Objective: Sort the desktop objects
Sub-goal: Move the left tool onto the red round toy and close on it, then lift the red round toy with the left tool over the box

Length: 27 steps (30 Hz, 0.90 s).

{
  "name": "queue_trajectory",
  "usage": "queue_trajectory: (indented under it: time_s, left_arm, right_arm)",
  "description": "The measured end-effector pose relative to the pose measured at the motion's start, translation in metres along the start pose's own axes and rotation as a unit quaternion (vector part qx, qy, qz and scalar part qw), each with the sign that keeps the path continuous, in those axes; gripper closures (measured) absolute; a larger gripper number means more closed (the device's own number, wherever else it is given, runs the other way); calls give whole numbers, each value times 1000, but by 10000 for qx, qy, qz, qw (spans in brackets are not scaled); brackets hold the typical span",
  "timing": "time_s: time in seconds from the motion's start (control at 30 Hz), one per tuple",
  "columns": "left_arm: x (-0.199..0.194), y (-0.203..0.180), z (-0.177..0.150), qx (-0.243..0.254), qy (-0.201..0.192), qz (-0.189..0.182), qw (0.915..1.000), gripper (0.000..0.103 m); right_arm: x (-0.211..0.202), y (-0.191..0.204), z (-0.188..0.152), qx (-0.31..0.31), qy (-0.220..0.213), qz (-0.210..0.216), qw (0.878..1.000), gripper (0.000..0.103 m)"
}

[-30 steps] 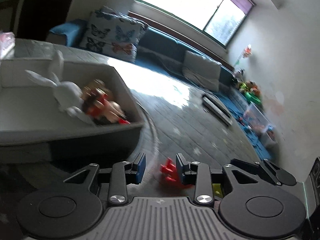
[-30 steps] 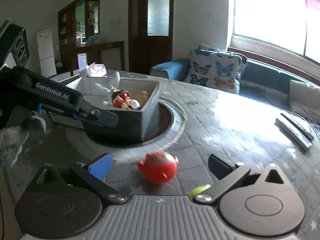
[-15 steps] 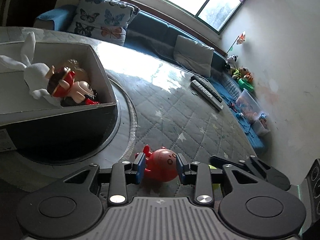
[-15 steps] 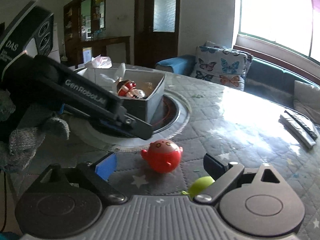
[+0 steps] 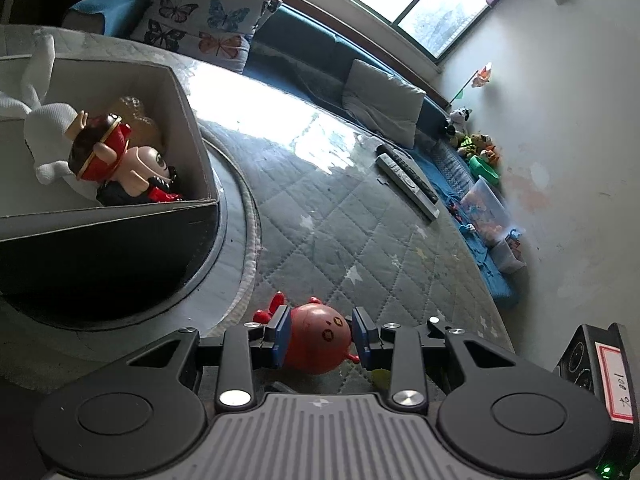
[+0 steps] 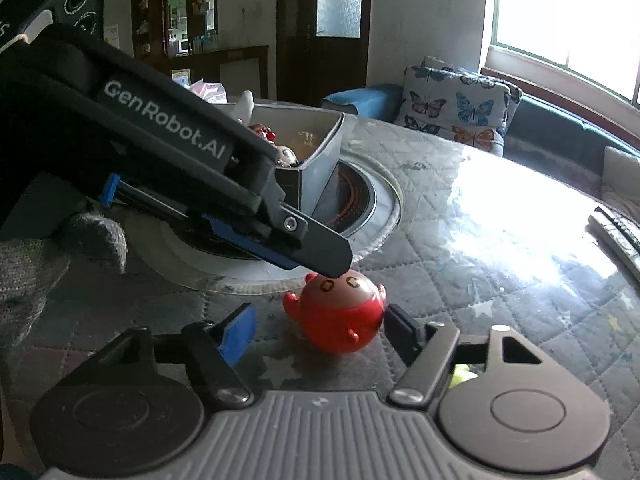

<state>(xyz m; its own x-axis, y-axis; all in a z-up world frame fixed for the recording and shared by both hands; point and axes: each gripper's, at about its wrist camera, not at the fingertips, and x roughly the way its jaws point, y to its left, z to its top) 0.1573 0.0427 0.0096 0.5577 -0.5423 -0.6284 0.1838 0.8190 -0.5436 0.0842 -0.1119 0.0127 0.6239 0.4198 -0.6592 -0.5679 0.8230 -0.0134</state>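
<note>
A round red toy (image 5: 318,338) lies on the quilted table cover. My left gripper (image 5: 320,336) straddles it, jaws open, a blue pad close to each side. In the right wrist view the same toy (image 6: 340,314) sits between the wide-open fingers of my right gripper (image 6: 320,330), with the left gripper's fingertip (image 6: 320,248) over its top. A grey open box (image 5: 192,148) on the left holds a white rabbit toy (image 5: 44,120) and a red-and-black doll (image 5: 116,160). A yellow-green object (image 6: 460,376) shows partly behind my right finger.
The box stands on a round inset hob (image 6: 360,200) in the table. Two remote controls (image 5: 408,180) lie at the far right of the table. A sofa with butterfly cushions (image 5: 208,12) runs behind it. A gloved hand (image 6: 36,264) holds the left gripper.
The left gripper swung from the box toward the red toy and came down around it. The right gripper moved closer to the toy, which now lies between its open fingers.
</note>
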Motion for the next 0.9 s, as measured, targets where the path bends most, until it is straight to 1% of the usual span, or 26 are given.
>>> queue_trajectory:
  time_s: [0.07, 0.13, 0.23, 0.5, 0.7, 0.8, 0.9]
  left_arm:
    - [2, 2, 2, -49, 22, 12, 10000, 67]
    - [5, 4, 3, -95, 71, 35, 9999, 67]
    - [10, 7, 3, -142, 158, 34, 9998, 67]
    - [16, 10, 0, -248, 209, -40, 9995, 64]
    - [10, 6, -3, -154, 190, -46, 9997, 65]
    - [-5, 1, -4, -87, 34, -123, 9999, 65]
    - [-29, -4, 1, 15, -239, -198, 9995, 65]
  right_arm:
    - [3, -3, 0, 96, 37, 20, 9999, 40]
    - [4, -5, -1, 145, 66, 53, 9999, 42]
    - [5, -7, -1, 195, 81, 74, 9997, 49]
    - [5, -11, -2, 304, 91, 100, 9994, 49]
    - [-1, -11, 0, 363, 82, 101, 9993, 50]
    - [-10, -7, 4, 284, -9, 82, 9996, 50]
    - [-26, 0, 19, 115, -259, 80, 9996, 50]
